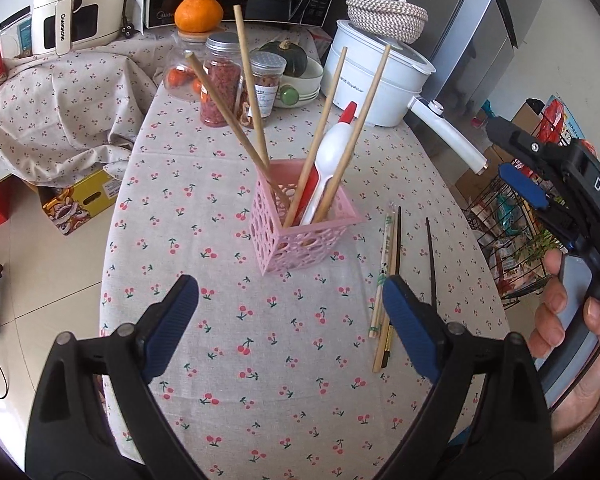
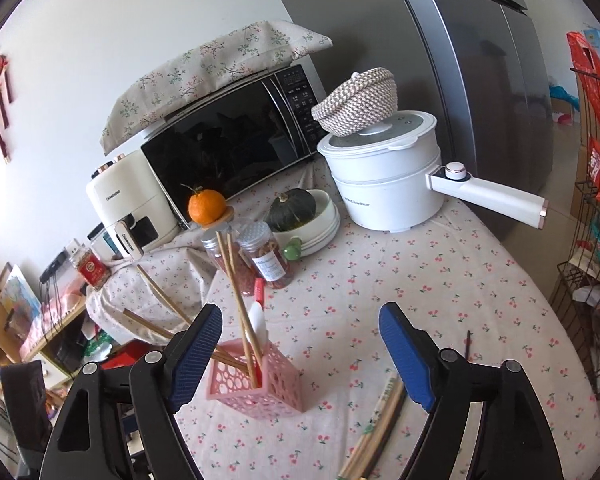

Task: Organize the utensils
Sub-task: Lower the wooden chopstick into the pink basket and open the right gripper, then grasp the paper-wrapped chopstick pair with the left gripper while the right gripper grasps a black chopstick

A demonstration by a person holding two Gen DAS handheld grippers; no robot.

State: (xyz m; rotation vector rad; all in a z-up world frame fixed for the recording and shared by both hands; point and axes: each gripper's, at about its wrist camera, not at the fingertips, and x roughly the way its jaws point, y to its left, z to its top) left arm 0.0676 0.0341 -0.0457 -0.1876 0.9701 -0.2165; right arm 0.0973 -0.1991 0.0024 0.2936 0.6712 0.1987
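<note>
1. Chopsticks (image 1: 384,280) lie loose on the cherry-print tablecloth (image 1: 260,360), just to the right of the pink holder (image 1: 300,228): a pale bundle with a printed one on top, a dark stick tight against it, and a single dark chopstick (image 1: 431,264) a little further right.
2. Four long wooden sticks (image 1: 324,136) and a white-and-red spoon (image 1: 324,168) stand tilted inside the holder, leaning out in different directions.
3. Left gripper (image 1: 290,320) hangs above the cloth with its jaws spread wide and nothing between them; its right finger partly covers the lying bundle.
4. Right gripper (image 2: 300,350) is likewise released and empty, jaws wide, with the holder below and between its fingers in the right wrist view.
5. Handling, as I judge it: the sticks are light, stiff and thin, and smooth enough to roll or swivel in a pinch. A grip near the middle of the bundle, across its length, should keep it balanced.
6. Lying flat on soft cloth, they leave little room under them, so the fingers must come low on both sides.
7. The holder looks light and top-heavy with long sticks in it; a knock could tip it.
</note>
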